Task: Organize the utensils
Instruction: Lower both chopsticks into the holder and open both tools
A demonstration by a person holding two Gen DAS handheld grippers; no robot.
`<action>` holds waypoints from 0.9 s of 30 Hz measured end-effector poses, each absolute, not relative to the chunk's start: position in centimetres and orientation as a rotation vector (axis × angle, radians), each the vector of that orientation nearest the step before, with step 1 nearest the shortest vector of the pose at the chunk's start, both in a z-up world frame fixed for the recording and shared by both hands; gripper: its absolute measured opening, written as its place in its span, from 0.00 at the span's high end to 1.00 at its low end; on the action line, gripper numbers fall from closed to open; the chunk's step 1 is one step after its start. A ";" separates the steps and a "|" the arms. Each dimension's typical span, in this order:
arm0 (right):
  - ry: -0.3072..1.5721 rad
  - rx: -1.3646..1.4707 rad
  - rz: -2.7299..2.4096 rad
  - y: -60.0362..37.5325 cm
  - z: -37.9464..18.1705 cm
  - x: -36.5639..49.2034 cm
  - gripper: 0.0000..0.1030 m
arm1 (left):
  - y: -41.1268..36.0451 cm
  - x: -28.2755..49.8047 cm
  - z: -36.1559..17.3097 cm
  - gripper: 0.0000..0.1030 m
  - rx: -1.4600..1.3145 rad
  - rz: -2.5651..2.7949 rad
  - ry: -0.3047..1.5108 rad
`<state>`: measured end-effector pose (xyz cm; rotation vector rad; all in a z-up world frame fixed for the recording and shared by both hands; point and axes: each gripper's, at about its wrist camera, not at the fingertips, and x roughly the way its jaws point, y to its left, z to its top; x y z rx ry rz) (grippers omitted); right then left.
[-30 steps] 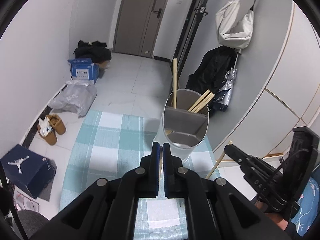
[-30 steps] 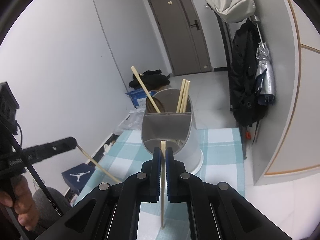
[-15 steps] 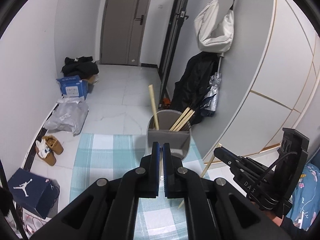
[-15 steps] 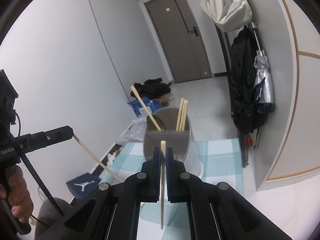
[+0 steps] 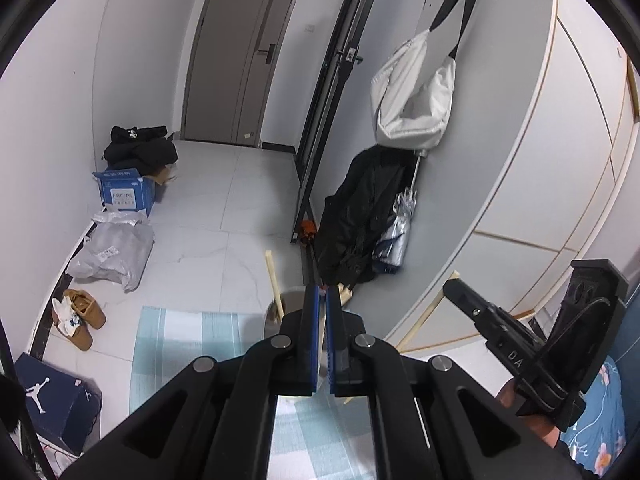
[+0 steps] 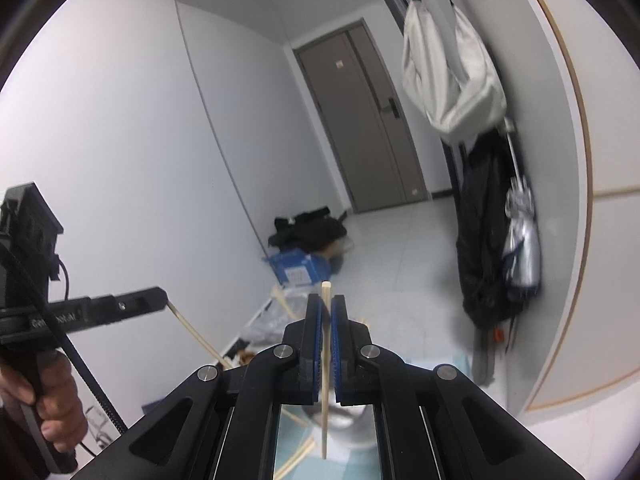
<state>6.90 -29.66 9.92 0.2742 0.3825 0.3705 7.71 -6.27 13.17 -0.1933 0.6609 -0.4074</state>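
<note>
My right gripper (image 6: 327,304) is shut on a wooden chopstick (image 6: 325,364) held upright; it also shows from the side in the left wrist view (image 5: 450,284) with its chopstick (image 5: 424,316) hanging down. My left gripper (image 5: 322,296) is shut on another chopstick, seen in the right wrist view (image 6: 196,334) sticking out of the left gripper (image 6: 162,296). The grey utensil holder (image 5: 290,296) sits mostly hidden behind the left fingers, with a chopstick (image 5: 273,276) standing in it. In the right wrist view the holder (image 6: 352,420) lies below the fingers.
A blue-and-white checked cloth (image 5: 188,344) covers the table. Beyond are a white floor, a blue box (image 5: 126,194), grey bag (image 5: 114,250), shoes (image 5: 78,316), a hanging white bag (image 5: 412,96) and black coat (image 5: 360,216) on the right wall.
Both grippers have risen and tilted up, each still holding its chopstick. The holder has dropped from the middle of both views to behind and below the fingers.
</note>
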 end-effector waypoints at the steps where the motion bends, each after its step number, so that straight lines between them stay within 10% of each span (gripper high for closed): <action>1: 0.370 0.271 0.368 -29.7 10.6 7.4 0.96 | -6.3 8.1 13.4 1.00 -0.196 -0.409 0.657; 27: 0.354 0.210 0.344 -25.6 7.0 18.2 0.96 | -7.9 15.5 10.5 1.00 -0.033 -0.402 0.731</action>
